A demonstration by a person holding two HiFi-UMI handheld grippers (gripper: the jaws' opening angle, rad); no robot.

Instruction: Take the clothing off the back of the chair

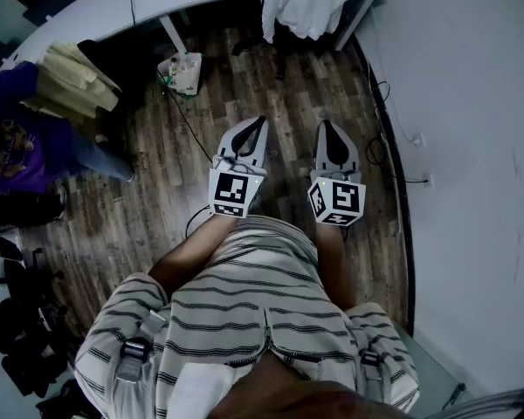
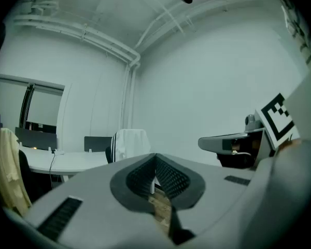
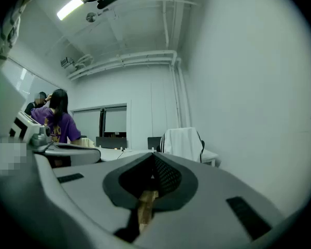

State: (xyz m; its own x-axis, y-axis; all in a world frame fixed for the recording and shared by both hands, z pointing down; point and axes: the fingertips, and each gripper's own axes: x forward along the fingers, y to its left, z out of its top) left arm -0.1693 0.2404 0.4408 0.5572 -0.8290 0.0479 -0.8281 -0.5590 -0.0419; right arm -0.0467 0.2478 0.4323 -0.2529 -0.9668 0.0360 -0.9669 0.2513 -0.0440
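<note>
The left gripper (image 1: pixel 258 126) and right gripper (image 1: pixel 326 129) are held side by side, fingers pressed together and empty, while the white clothing (image 1: pixel 307 3) is draped over the far chair (image 1: pixel 271 46).

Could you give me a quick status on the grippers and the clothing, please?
Left gripper and right gripper shut, empty, held level. White garment on chair back, untouched, well ahead. Wood floor between; cable lies left of path.

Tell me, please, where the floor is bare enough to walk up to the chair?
The wood floor straight ahead is bare up to the white clothing. The left is crowded: a white container with a cable, then a person in purple. Cables run along the wall.
</note>
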